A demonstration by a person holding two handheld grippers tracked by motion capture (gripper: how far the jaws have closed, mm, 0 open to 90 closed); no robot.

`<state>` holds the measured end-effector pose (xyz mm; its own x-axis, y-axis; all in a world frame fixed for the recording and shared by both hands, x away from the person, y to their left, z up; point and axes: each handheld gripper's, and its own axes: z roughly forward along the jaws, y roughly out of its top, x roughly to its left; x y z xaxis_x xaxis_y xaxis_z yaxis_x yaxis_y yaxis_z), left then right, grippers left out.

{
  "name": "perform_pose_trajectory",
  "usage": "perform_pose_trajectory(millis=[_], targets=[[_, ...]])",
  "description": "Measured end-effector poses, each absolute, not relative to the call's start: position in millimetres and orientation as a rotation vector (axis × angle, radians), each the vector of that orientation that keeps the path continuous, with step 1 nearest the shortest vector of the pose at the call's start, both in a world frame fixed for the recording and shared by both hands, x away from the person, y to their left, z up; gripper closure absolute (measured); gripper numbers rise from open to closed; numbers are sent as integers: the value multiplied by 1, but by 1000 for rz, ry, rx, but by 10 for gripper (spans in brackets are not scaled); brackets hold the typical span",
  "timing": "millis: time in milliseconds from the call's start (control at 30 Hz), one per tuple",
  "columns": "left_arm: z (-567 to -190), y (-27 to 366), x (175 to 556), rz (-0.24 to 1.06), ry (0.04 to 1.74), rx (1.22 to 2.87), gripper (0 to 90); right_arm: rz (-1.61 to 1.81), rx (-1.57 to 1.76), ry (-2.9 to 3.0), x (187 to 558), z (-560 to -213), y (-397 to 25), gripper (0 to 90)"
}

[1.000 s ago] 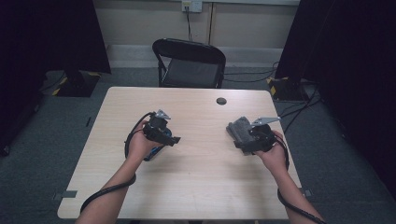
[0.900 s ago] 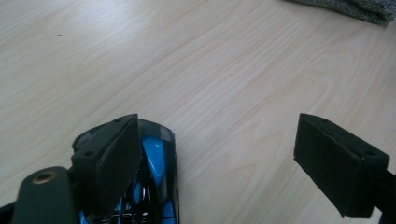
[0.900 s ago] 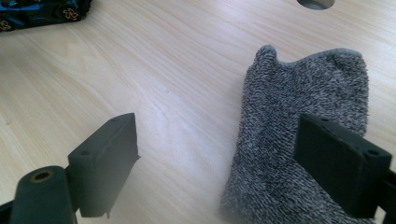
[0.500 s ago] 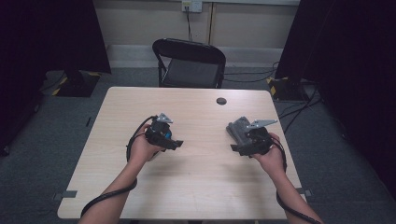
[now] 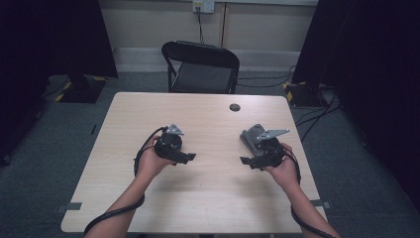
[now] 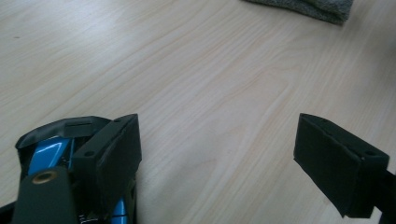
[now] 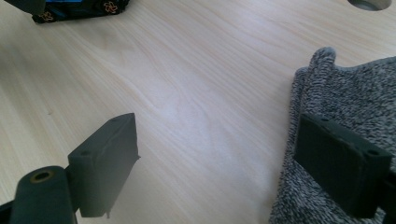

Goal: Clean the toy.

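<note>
With both jaw pairs spread wide and empty, the right gripper (image 7: 215,163) hovered beside a soft, limp grey knitted cloth (image 7: 345,98) at right of frame, likely light and best pinched at its edge, while the left gripper (image 6: 219,163) stood over the bare pale wooden table (image 6: 196,60).

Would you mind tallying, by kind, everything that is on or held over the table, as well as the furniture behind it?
Hand-held grippers: 2, the left gripper and the right gripper, both with jaws apart
Grey knitted cloths: 1, the cloth beside the right gripper
Round holes in the table top: 1, the hole
Black folding chairs: 1, the chair
Total: 5
</note>
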<state>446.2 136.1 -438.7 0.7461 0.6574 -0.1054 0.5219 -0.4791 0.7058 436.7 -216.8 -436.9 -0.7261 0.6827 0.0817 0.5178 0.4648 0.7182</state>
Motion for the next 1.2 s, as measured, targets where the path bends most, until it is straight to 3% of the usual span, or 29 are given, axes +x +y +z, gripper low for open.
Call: perform_pose_trajectory(millis=[1200], targets=[[-459,137,416,166,864,2160,146,1146,926,2587,422,-445,-187,131]])
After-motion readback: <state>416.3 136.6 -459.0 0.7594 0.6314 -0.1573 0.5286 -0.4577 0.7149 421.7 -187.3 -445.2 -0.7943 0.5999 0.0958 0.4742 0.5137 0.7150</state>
